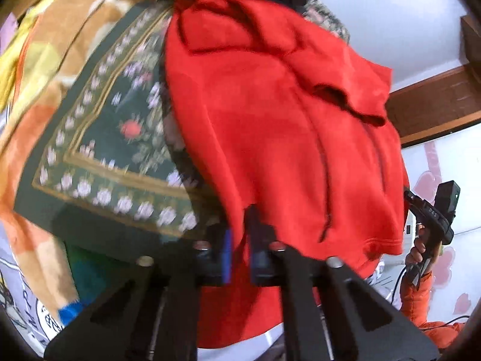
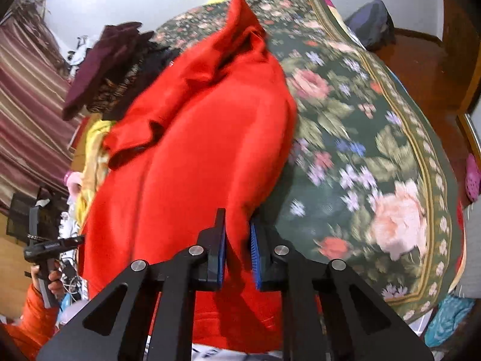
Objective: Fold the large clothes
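The left gripper has its blue-padded fingers close together with the hem of the red garment pinched between them; cloth fills the narrow gap and hangs below the pads. The right gripper does likewise: its two blue pads stand a little apart with a fold of the same garment's edge caught between them, and more red cloth drops beneath the fingers.

From both grips the garment stretches away across a bed, covering the middle of each view. It lies rumpled, with a loose sleeve folded over on one side and a peak of cloth raised at the far end. Under it is a dark green floral blanket with a gold-striped border.

Beyond the garment, in the right wrist view, a maroon cloth sits atop a dark patterned pile at the far side of the bed, with yellow fabric beside it and a striped curtain behind. In the left wrist view an orange and yellow blanket lies past the floral one.

Each camera catches the other gripper at its frame edge, held by a hand in an orange sleeve. A white wall and wooden trim close the background. Both views are motion-blurred.
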